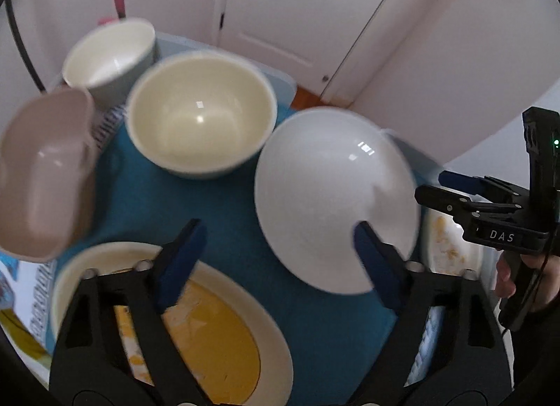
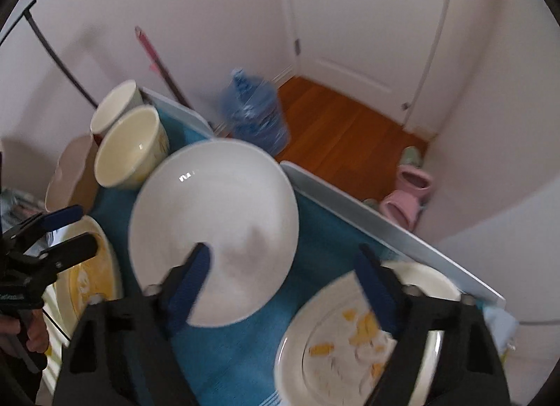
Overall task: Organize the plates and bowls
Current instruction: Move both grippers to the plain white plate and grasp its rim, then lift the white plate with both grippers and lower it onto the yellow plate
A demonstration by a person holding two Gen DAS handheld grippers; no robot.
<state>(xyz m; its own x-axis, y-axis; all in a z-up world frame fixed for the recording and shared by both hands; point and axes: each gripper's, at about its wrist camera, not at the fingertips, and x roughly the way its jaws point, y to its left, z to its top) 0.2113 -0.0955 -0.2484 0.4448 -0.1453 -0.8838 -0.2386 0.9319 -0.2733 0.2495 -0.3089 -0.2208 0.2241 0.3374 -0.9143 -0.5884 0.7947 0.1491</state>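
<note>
I am looking across a blue mat (image 1: 224,210) on the table, working left to right. At the far left a pink scalloped dish (image 1: 45,175) is sitting at the mat's edge, with a grey-sided cup (image 1: 112,59) behind it. Just beside these a cream bowl (image 1: 201,113) is standing upright on the mat. In front, near me, a yellow-centred plate (image 1: 224,332) is lying flat beneath my left gripper (image 1: 276,255), whose blue-padded jaws are standing wide apart, holding nothing.

Moving right, a white bowl (image 2: 213,227) is resting in the middle of the mat, blurred; I cannot tell whether it is level or tilted. Its near rim is lying in front of one finger of each gripper. My right gripper (image 2: 283,269) is also spread apart and empty, hovering over the mat between the white bowl and a patterned plate (image 2: 350,343), which is lying at the right, near the table's pale raised edge (image 2: 392,231).
</note>
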